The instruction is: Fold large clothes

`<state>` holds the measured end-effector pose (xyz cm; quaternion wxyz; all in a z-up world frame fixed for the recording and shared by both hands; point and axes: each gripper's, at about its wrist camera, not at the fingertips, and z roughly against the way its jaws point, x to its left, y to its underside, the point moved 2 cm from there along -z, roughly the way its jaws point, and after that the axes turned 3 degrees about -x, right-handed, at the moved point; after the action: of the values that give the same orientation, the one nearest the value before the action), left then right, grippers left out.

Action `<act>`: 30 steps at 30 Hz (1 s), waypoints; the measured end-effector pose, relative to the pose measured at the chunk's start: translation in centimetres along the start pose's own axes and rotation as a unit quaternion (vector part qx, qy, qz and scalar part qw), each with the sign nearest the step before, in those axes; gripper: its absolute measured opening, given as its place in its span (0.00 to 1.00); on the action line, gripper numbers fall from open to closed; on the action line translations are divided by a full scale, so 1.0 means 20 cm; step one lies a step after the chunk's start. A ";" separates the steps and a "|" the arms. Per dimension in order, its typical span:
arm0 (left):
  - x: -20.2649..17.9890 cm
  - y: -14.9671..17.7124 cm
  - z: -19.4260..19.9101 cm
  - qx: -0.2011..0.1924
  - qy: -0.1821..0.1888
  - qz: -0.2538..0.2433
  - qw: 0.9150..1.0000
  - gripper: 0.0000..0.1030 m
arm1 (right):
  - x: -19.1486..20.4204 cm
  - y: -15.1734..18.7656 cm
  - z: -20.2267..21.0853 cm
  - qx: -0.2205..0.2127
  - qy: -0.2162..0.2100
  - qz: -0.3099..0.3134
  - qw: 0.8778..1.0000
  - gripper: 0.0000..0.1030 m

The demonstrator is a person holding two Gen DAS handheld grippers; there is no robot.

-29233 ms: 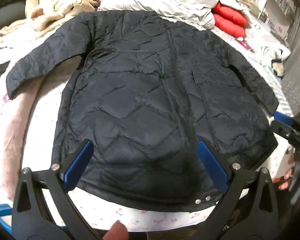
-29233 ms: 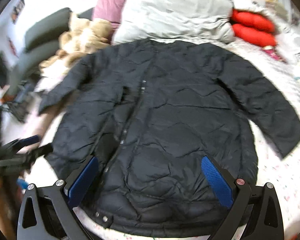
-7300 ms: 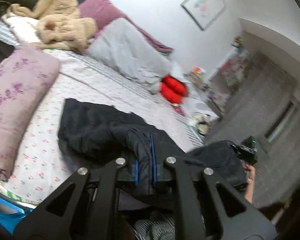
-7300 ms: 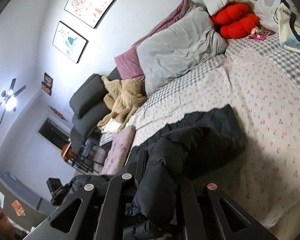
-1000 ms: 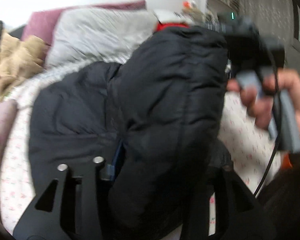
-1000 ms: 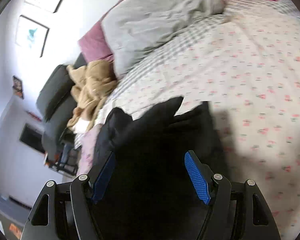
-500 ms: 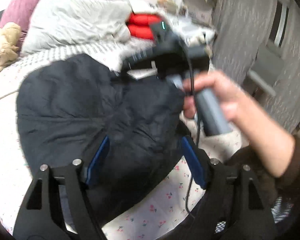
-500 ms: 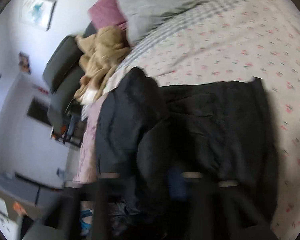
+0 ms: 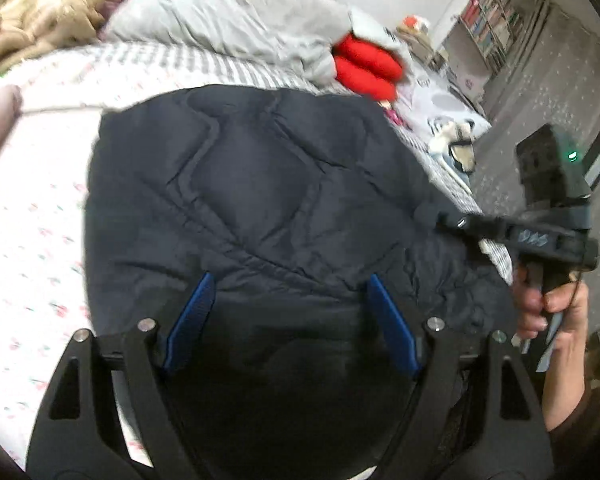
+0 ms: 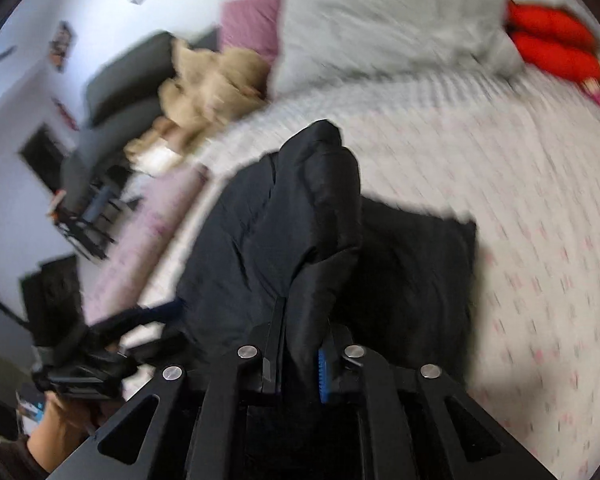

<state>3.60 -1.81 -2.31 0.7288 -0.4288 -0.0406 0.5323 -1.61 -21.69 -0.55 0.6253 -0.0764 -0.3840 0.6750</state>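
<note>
Left wrist view shows the black quilted jacket (image 9: 260,208) lying on the bed (image 9: 40,240), already gathered into a thick bundle on the flowered sheet. The left hand-held gripper (image 9: 288,320) hangs over its near edge with the blue pads spread wide and nothing between them. The right hand-held gripper (image 10: 296,364) has its jaws pressed together on a raised fold of the jacket; in the left view it reaches the bundle from the right side.

I judge the step in hand is to lay this last fold down and make the bundle neat. To do it well, the right one should carry the fold across low and let go only when the cloth rests flat, because the padded cloth probably springs back. The left one can press on the near edge so the lower layers do not slide.

No box, basket or bag for the jacket shows clearly. A grey pillow (image 9: 228,12), a tan blanket (image 9: 40,12) and a red cushion (image 9: 364,68) lie further up the bed, well apart from the jacket.
</note>
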 end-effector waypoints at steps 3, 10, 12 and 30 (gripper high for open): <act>-0.07 0.04 -0.05 0.008 -0.013 -0.023 1.000 0.77 | -0.15 0.05 -0.04 0.023 -0.003 -0.047 0.999 0.33; -0.13 0.10 -0.06 0.013 -0.018 -0.043 0.999 0.78 | -0.29 -0.05 0.09 -0.036 -0.027 -0.138 0.989 0.85; -0.13 0.10 -0.06 0.015 -0.020 -0.046 0.999 0.78 | -0.28 -0.08 0.02 -0.024 -0.016 -0.150 0.988 0.85; 0.13 -0.01 0.09 -0.019 -0.058 0.068 0.996 0.88 | -0.01 -0.06 0.05 -0.073 0.109 0.000 0.991 0.16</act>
<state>3.96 1.21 -2.08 0.6794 -0.4125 -0.0633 0.6035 -1.21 -22.49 0.89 0.6564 -0.1948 -0.3617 0.6327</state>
